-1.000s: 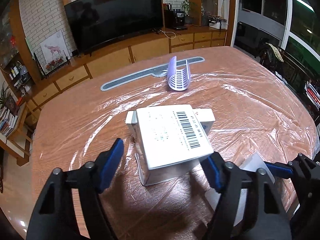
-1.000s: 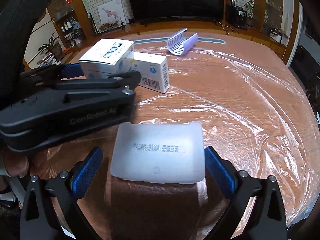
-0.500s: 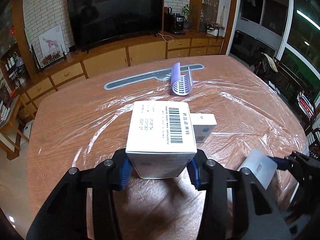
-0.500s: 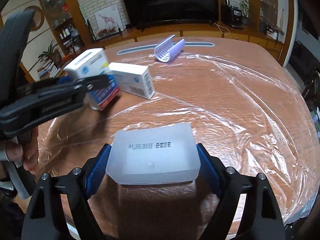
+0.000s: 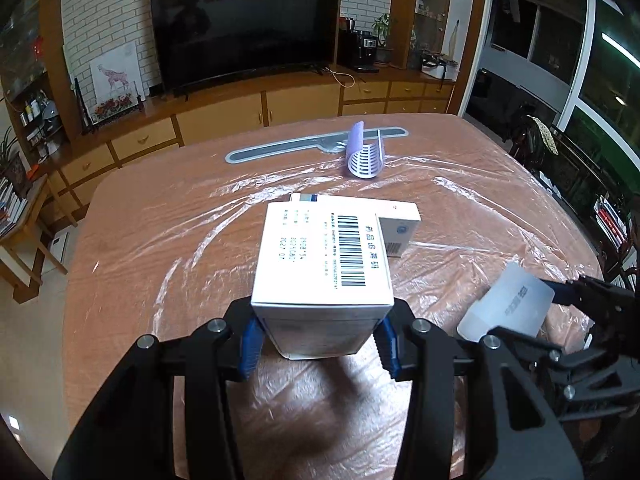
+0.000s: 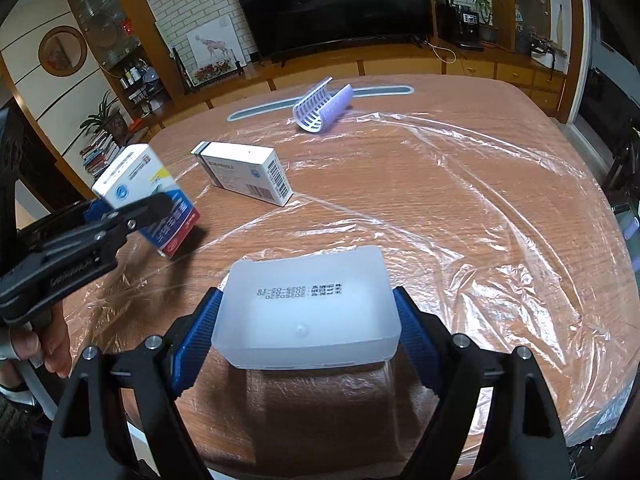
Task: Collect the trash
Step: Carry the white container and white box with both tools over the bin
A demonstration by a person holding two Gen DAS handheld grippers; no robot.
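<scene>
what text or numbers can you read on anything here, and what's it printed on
"GenRobot.AI", only partly legible: side of the left claw.
Held white carton: barcode and printed digits, too blurred to read.
Translucent plastic box in the right claw: dark date-style stamp, too small to read.
Second carton on the table: barcode and blue label, unreadable.

— What is sitting between the fingers of the left gripper [image 5: 318, 342]?

— A white carton [image 5: 323, 256], barcode facing up, is being pinched at its near end, tilting clear of the table.

— And at the right gripper [image 6: 306, 338]?

— A frosted plastic tub [image 6: 308, 312], printed date codes on its upturned base, is being clamped between the blue pads.

— Anything lying farther out?

— A second white box [image 6: 246, 172] is lying flat just beyond the carton; a lilac slotted holder [image 6: 320, 109] is resting on its side, well ahead of both grippers.
</scene>
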